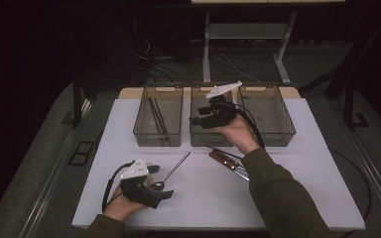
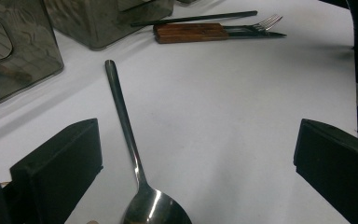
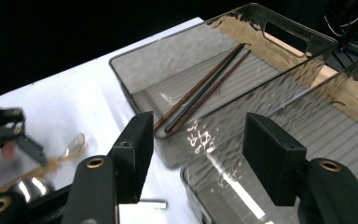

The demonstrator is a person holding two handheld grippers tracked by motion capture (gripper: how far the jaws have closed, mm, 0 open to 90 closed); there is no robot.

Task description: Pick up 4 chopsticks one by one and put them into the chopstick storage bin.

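The spoon (image 2: 135,154) lies on the white worktop (image 1: 287,178), bowl toward the person, handle angling away toward the bins. The left gripper view catches it right between the jaws of the left claw (image 1: 164,191), which stand wide apart, touching nothing. That view also picks out a wood-handled knife (image 2: 191,32) and a fork (image 2: 265,22) lying side by side beyond the spoon. Over to the right claw (image 1: 198,120): it hovers above the middle bin (image 1: 198,139), jaws apart with nothing between them. Its own view looks down into the left bin (image 3: 135,79), where dark chopsticks (image 3: 205,91) rest on the ribbed floor. From the high view, three smoky bins sit in a row at the worktop's far edge, the right bin (image 1: 278,136) included. Dark room, grey floor, cables behind.
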